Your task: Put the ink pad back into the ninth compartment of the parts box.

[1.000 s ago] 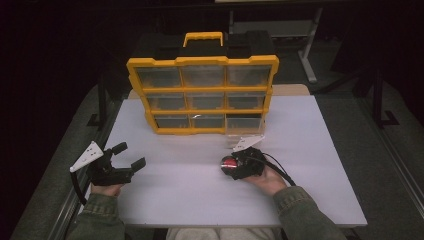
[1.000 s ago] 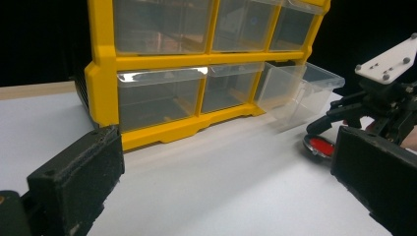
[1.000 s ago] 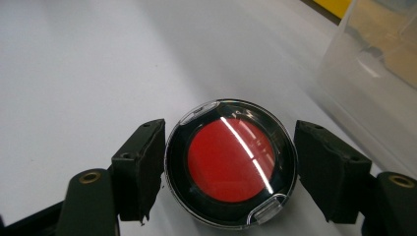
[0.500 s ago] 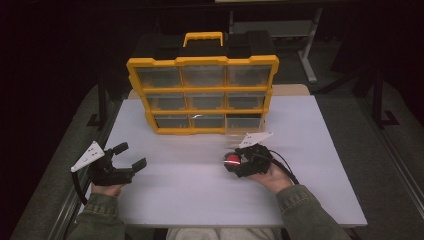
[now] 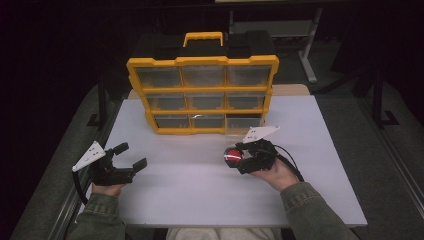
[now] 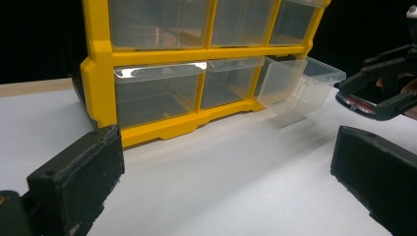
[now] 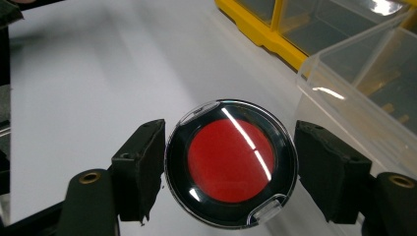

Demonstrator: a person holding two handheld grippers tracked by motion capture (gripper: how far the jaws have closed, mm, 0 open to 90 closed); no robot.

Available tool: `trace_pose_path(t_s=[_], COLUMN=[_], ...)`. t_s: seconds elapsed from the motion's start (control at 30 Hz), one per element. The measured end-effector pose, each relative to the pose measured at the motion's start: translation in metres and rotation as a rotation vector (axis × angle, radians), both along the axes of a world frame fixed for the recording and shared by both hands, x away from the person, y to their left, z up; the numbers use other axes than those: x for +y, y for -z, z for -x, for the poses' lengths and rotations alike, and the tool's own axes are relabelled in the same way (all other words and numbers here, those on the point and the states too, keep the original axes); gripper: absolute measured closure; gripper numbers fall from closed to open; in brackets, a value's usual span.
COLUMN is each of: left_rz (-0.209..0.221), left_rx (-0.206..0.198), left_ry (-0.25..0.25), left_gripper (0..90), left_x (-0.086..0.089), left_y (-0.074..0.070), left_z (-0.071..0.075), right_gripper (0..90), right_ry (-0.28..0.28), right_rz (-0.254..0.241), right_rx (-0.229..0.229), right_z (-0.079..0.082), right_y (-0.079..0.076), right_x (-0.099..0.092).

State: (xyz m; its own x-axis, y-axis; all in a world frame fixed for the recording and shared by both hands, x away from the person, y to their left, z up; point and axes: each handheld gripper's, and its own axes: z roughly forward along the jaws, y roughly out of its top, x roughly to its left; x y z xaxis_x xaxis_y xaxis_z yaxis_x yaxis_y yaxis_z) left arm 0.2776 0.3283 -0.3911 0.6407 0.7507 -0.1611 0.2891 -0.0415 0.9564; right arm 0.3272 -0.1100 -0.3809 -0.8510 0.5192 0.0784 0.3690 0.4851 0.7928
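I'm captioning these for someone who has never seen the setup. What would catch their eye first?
The yellow organizer stands at the far side of the white table, its bottom-right clear drawer pulled out. Next, the red disc in a clear round case, gripped between the right gripper's jaws just in front of that drawer. The left gripper hangs open near the table's left edge.

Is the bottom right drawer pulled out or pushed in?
Pulled out. The clear drawer sticks forward past the yellow organizer, while its neighbours sit flush.

The right gripper (image 5: 234, 158), holding the round red case (image 5: 232, 156), now sits slightly farther from the yellow organizer (image 5: 202, 95).
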Motion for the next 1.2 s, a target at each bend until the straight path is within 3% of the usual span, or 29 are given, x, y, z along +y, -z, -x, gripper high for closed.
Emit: trace_pose_path(t_s=[0.53,1.2], left_rz=[0.003,-0.003], left_rx=[0.003,0.014], left_ry=[0.008,0.014], left_gripper=[0.0,0.0], left_x=[-0.001,-0.002], left_y=[0.0,0.001], left_z=[0.0,-0.001], right_gripper=[28.7,28.7], right_ry=[0.009,0.048], right_rz=[0.003,0.015], right_rx=[-0.013,-0.039], right_z=[-0.012,-0.031], right_y=[-0.038,-0.067], right_x=[-0.008,-0.019])
